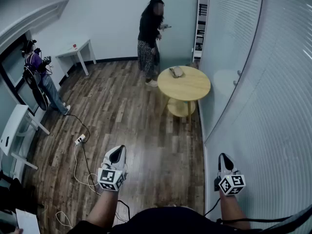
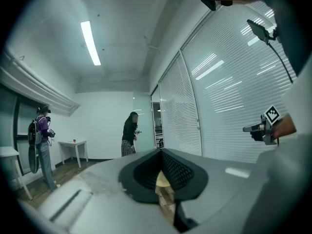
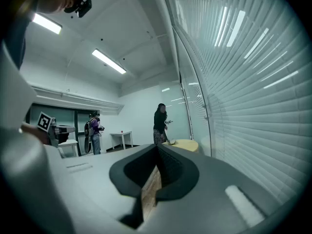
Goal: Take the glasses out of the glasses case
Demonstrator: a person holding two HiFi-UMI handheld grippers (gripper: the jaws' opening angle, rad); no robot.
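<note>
head view: left gripper (image 1: 117,153) and right gripper (image 1: 224,159) low over wood floor (image 1: 141,130), well apart from round table (image 1: 195,89); glasses case (image 1: 176,71) on table's far side | left gripper view: jaws closed together, empty | right gripper view: jaws closed together, empty

Cool ceiling strip lights (image 2: 90,43) give even brightness; fisheye edges curve, darken.

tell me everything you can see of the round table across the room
The round table has a pale yellowish, wood-look top on a central pedestal with a round base of the same colour. It stands upright on the dark plank floor, close beside the blind-covered wall. A small greyish thing, probably the glasses case, lies near its far left edge; it is too small to tell whether it is open. A person stands just behind it.
</note>
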